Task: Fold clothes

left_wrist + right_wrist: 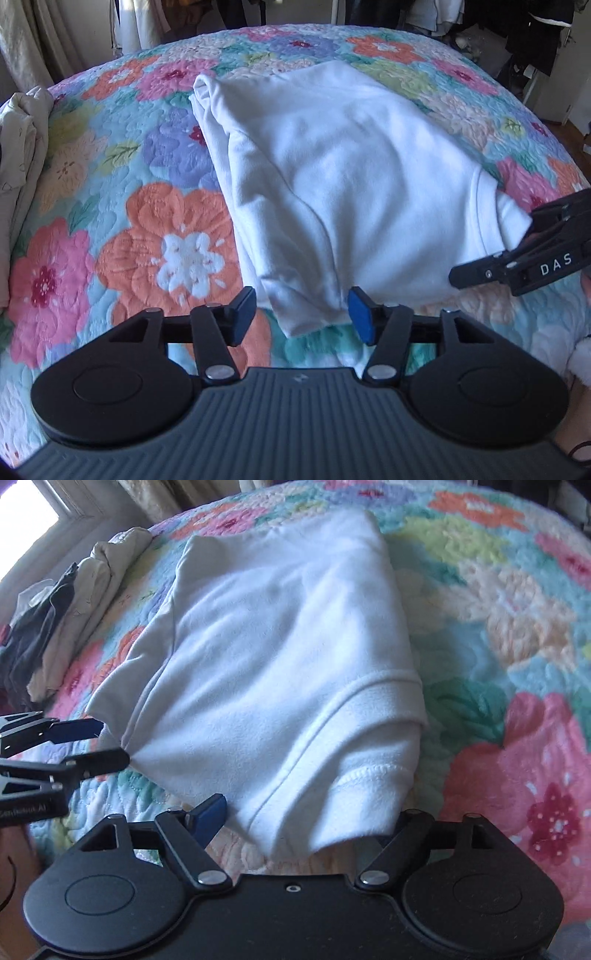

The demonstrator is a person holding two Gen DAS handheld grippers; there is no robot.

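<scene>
A white fleece garment (343, 177) lies partly folded on the floral quilt (155, 236); it also shows in the right wrist view (273, 672). My left gripper (303, 314) is open, its blue pads either side of the garment's near left corner, which lies between them. My right gripper (306, 830) is open around the near hemmed corner (369, 775); its right finger is hidden under the cloth. The right gripper shows at the right edge of the left wrist view (517, 258), and the left gripper at the left edge of the right wrist view (96, 742).
A pile of cream and dark clothes (66, 627) lies at the bed's left edge, seen also in the left wrist view (22, 147). Curtains (22, 37) and hanging clothes (535, 33) stand beyond the bed. The quilt (517, 664) spreads right of the garment.
</scene>
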